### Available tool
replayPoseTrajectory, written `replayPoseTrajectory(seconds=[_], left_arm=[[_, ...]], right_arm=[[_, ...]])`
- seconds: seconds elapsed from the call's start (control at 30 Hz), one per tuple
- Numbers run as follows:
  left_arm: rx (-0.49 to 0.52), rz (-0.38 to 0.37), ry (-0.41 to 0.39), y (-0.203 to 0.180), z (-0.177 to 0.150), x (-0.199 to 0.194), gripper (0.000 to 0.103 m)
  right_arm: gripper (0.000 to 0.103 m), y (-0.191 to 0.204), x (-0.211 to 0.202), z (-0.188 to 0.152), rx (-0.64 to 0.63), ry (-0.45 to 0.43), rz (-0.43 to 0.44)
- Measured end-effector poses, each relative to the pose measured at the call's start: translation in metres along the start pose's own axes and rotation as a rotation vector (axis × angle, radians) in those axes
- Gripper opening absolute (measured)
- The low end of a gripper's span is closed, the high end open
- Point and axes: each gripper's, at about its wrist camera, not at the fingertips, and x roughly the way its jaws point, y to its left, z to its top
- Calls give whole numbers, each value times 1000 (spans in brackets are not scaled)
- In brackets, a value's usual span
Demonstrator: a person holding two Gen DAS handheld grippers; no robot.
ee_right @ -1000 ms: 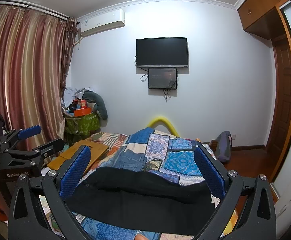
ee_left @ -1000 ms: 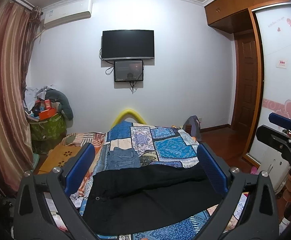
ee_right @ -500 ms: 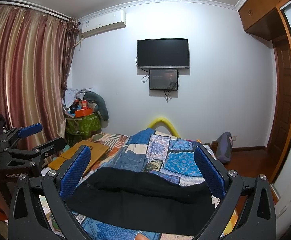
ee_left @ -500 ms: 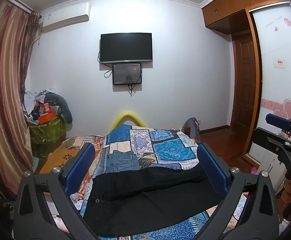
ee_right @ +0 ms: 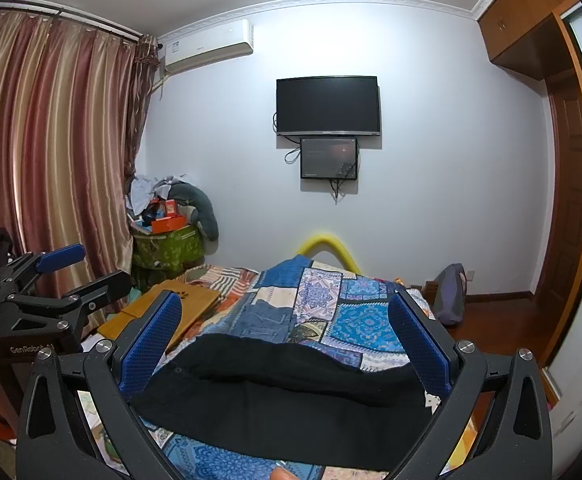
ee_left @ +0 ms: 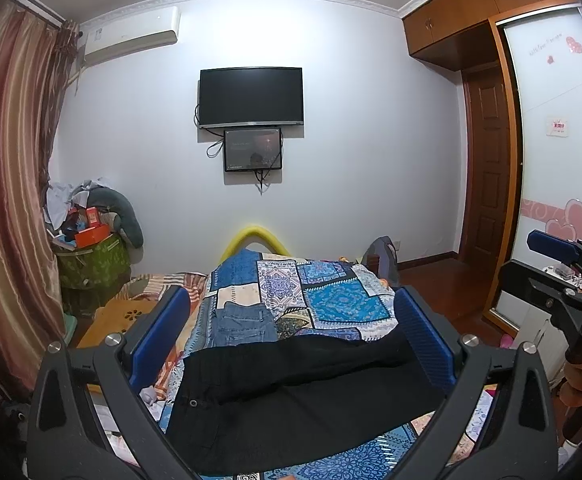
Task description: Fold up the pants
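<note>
Black pants (ee_left: 291, 396) lie flat on the bed below both wide-open grippers, left (ee_left: 291, 344) and right (ee_right: 287, 344).

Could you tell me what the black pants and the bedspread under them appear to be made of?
Black pants: seemingly a soft matte woven fabric, draping in loose folds without shine; the exact fibre cannot be told. Bedspread: apparently printed cotton-like cloth in a blue patchwork pattern, flat and dull, hanging limp over the bed's edge.
</note>
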Motion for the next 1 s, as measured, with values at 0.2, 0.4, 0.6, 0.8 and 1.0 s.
replayPoseTrajectory(seconds=[0.2,0.4,0.6,0.8,1.0], left_arm=[[-2,-6,1,-1,0,-1,103],[-6,-10,5,2,3,2,103],[-10,-14,9,3,2,4,103],[-13,-21,13,9,1,6,103],[-9,-12,27,16,-2,18,103]], right_arm=[[103,1,1,-2,4,1,-3],[103,1,3,-2,8,6,-3],[103,-2,6,-3,14,8,-1],[103,-4,9,-5,17,12,-3],[103,-5,22,-11,16,24,-17]])
